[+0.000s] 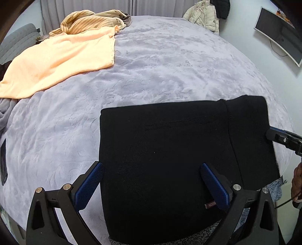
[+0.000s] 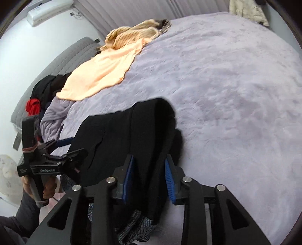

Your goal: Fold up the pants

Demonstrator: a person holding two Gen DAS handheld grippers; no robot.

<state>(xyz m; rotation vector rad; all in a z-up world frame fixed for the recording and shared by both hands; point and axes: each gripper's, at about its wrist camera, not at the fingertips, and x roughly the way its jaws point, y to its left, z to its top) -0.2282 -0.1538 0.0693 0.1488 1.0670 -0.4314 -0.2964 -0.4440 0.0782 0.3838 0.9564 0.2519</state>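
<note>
The black pants (image 1: pixel 169 150) lie folded into a rough rectangle on the near part of the bed (image 1: pixel 160 66), which is covered by a fuzzy lilac blanket. In the left wrist view the left gripper (image 1: pixel 151 185) is spread wide and released above the near edge of the pants; its left finger is over the blanket just beside the cloth, its right finger over the black fabric, and nothing is pinched between them.

The right gripper (image 2: pixel 150 181) straddles a raised fold of the pants at their right edge. The cloth runs up between the blue pads (image 2: pixel 169 182), but whether they actually press on it I cannot tell (the fabric is very dark there). In the left view the tip of this gripper shows at the right edge of the pants.

At the far left of the bed lie a peach cloth (image 1: pixel 62 62) and a striped garment (image 1: pixel 90 21), well apart from the pants. A pale jacket (image 1: pixel 204 16) hangs beyond the far corner
</note>
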